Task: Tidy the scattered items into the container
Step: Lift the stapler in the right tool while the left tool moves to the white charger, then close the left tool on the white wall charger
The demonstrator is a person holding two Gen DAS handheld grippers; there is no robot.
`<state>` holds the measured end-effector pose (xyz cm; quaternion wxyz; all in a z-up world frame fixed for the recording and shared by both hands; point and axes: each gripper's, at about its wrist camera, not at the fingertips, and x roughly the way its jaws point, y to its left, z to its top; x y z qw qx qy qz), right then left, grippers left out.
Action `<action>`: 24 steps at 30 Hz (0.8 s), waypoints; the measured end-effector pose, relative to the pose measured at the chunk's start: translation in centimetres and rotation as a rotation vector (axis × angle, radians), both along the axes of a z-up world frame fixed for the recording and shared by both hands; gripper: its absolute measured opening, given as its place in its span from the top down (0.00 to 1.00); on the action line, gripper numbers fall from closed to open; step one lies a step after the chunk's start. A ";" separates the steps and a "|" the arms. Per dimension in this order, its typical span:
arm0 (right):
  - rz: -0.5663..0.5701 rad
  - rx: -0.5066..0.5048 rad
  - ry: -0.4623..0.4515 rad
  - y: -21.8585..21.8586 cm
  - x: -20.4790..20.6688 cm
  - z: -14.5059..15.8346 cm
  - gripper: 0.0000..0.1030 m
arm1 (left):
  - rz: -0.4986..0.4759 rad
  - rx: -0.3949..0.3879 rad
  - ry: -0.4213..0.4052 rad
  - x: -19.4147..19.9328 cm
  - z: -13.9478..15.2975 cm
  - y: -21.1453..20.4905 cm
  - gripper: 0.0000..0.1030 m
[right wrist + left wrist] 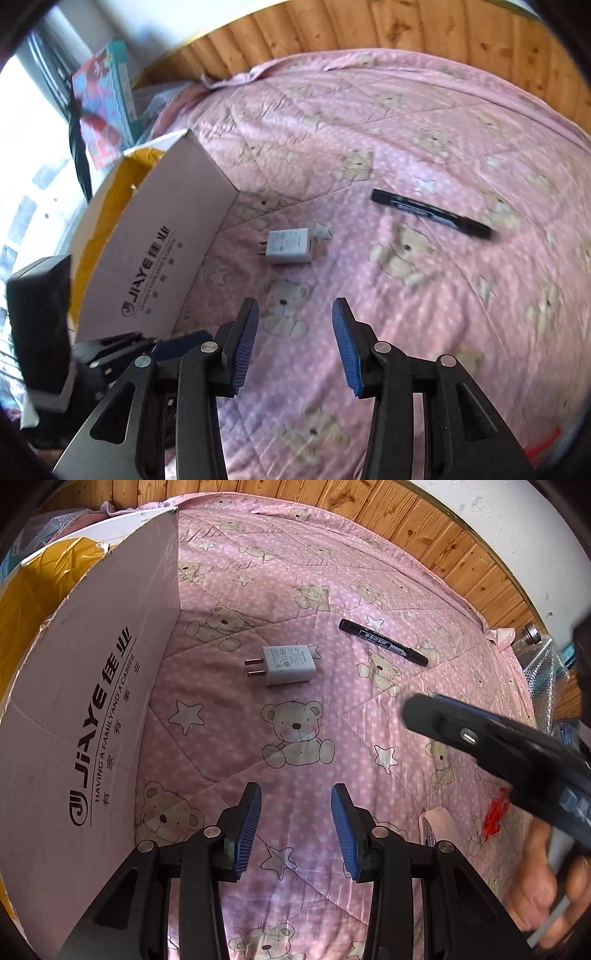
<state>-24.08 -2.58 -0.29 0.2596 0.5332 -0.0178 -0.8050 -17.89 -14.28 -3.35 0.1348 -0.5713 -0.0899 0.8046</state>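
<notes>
Nearest, left gripper and right gripper, both spread wide and empty above the pink bear-print quilt. Farther on, white charger lying flat near the cardboard box, outside it. Beyond, to the right, black marker on the quilt, well apart from the box.

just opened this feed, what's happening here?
A person holds a gripper in each hand over a pink bear-print quilt. The left gripper and the right gripper are both open and hold nothing. A white charger plug and a black marker lie loose on the quilt, apart from each other. The cardboard box stands open at the left, the plug nearer to it. A small pink item lies near the left gripper; I cannot tell what it is.
</notes>
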 end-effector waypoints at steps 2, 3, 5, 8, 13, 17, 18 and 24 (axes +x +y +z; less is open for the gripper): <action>0.082 0.082 -0.013 -2.4 -2.4 -2.3 0.57 | 0.008 0.011 -0.006 0.1 -0.1 -0.1 0.60; 0.118 0.124 -0.016 -3.5 -3.3 -3.4 0.57 | 0.003 0.013 -0.008 0.2 -0.1 -0.1 0.60; 0.181 0.183 -0.017 -5.0 -4.5 -5.0 0.57 | -0.007 0.019 -0.011 0.6 -0.1 0.0 0.60; 0.269 0.265 0.031 -6.9 -5.3 -6.3 0.53 | -0.017 0.038 -0.022 1.0 -0.2 0.0 0.60; 0.345 0.288 0.096 -8.5 -5.3 -6.5 0.51 | -0.017 0.052 -0.039 1.0 -0.7 -0.2 0.60; 0.275 0.179 -0.002 -7.0 -5.3 -6.1 0.68 | -0.012 0.059 -0.028 1.2 -0.3 -0.5 0.60; 0.243 0.158 -0.026 -6.3 -4.9 -5.9 0.68 | -0.008 0.064 -0.021 1.3 -0.1 -0.7 0.60; 0.108 0.087 -0.126 -1.6 2.5 -4.2 0.68 | -0.016 0.077 -0.011 2.7 1.1 -1.6 0.58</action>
